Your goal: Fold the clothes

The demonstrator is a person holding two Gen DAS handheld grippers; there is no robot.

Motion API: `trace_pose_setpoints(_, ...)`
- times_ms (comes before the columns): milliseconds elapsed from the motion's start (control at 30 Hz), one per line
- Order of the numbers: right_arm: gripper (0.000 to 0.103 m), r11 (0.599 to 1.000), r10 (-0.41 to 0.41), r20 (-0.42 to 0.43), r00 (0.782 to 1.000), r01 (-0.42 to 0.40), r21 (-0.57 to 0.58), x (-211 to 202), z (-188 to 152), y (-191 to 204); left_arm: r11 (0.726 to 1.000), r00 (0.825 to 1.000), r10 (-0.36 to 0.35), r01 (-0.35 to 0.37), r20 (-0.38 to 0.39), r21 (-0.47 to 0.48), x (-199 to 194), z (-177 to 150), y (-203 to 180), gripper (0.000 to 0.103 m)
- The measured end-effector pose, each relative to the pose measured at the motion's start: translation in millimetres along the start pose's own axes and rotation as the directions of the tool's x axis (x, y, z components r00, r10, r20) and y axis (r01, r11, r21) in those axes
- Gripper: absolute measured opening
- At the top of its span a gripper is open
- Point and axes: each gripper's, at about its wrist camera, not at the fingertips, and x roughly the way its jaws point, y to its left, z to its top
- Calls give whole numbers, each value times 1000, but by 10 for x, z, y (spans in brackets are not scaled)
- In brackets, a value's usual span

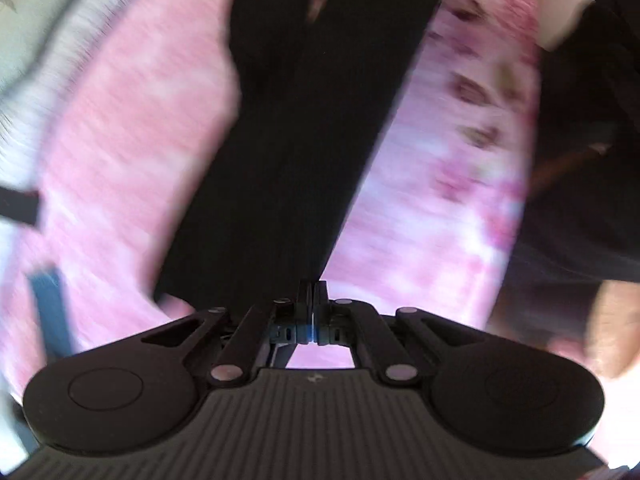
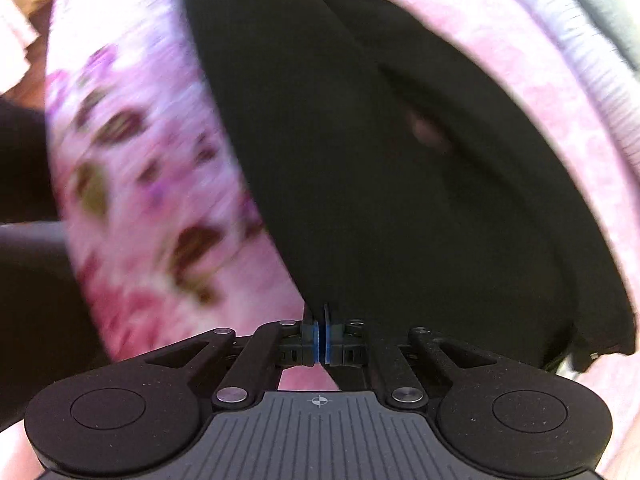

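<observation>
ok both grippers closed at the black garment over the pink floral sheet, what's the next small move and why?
Probably carry the pinched edge across to lay the fold. The left gripper and right gripper both look shut on the black fabric garment, which hangs from their tips above the pink floral bedsheet. Both views are blurred, so confirm that the cloth is truly caught before pulling further.

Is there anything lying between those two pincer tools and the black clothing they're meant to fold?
Nothing visible. The left tool and the right tool are both shut, each with the black garment running right up to its tips over the pink floral bedspread. Blur hides whether cloth is actually pinched.
</observation>
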Motion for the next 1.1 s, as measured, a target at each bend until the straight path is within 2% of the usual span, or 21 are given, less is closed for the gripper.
trace_pose_setpoints(100, 3, 997, 34, -46, 998, -38, -68, 43, -139, 66, 994, 994, -79, 73, -70, -85, 94, -13, -472, 0)
trace_pose_setpoints(167, 6, 995, 47, -53, 997, -51, -80, 16, -151, 41, 991, 994, -80, 71, -79, -117, 125, 2, -603, 9)
trace_pose_setpoints(200, 12, 995, 58, -54, 997, -62, -77, -15, -146, -9, 988, 994, -74, 62, -77, -142, 128, -1, -607, 10)
trace_pose_setpoints(233, 33, 995, 58, -54, 997, -63, -84, -63, -138, -16, 985, 996, -59, 46, -73, -168, 107, -16, -577, 13)
trace_pose_setpoints(267, 63, 993, 47, -48, 998, -52, -103, -119, -106, -33, 981, 997, -40, 27, -65, -194, 82, -63, -513, 17)
trace_pose_setpoints(300, 74, 991, 45, -39, 998, -50, -121, -171, -56, -50, 977, 998, -13, 1, -54, -215, 79, -90, -424, 19)
trace_pose_setpoints(333, 80, 989, 48, -30, 998, -52, -137, -222, -3, -63, 971, 999, 14, -24, -44, -237, 76, -116, -335, 23)
trace_pose_setpoints(433, 80, 988, 31, 1, 1000, -30, -154, -333, 228, -142, 958, 994, 112, -113, -22, -264, 180, -183, 51, 25)
trace_pose_setpoints(533, 80, 990, -53, 51, 997, 59, -126, -332, 560, -264, 947, 973, 230, -223, 3, -232, 465, -200, 485, 26)
trace_pose_setpoints(633, 80, 987, -129, 79, 988, 136, -86, -224, 915, -398, 945, 948, 317, -314, 15, -86, 905, -198, 860, 26)
trace_pose_setpoints(733, 80, 983, -168, 79, 983, 172, -60, -18, 1228, -516, 915, 918, 394, -396, 40, 75, 1331, -213, 1187, 28)
trace_pose_setpoints(800, 80, 979, -188, 74, 979, 193, -60, 131, 1414, -578, 904, 916, 394, -400, 73, 150, 1553, -247, 1366, 28)
trace_pose_setpoints(833, 80, 978, -193, 71, 979, 198, -64, 211, 1483, -569, 905, 924, 374, -383, 82, 187, 1658, -271, 1421, 28)
trace_pose_setpoints(900, 80, 976, -199, 63, 978, 203, -72, 354, 1619, -534, 902, 942, 318, -335, 108, 274, 1792, -321, 1499, 17)
trace_pose_setpoints(933, 80, 976, -199, 55, 978, 203, -78, 408, 1661, -522, 897, 951, 286, -310, 121, 316, 1792, -340, 1500, 1)
trace_pose_setpoints(1000, 80, 972, -210, 45, 977, 213, -97, 521, 1691, -480, 892, 957, 258, -288, 132, 349, 1727, -377, 1526, 0)
trace_pose_setpoints(1033, 80, 969, -218, 40, 975, 222, -110, 550, 1713, -465, 906, 960, 243, -276, 141, 320, 1647, -397, 1578, 0)
trace_pose_setpoints(1100, 80, 961, -240, 34, 970, 243, -136, 593, 1761, -434, 950, 959, 216, -249, 181, 186, 1431, -422, 1730, 0)
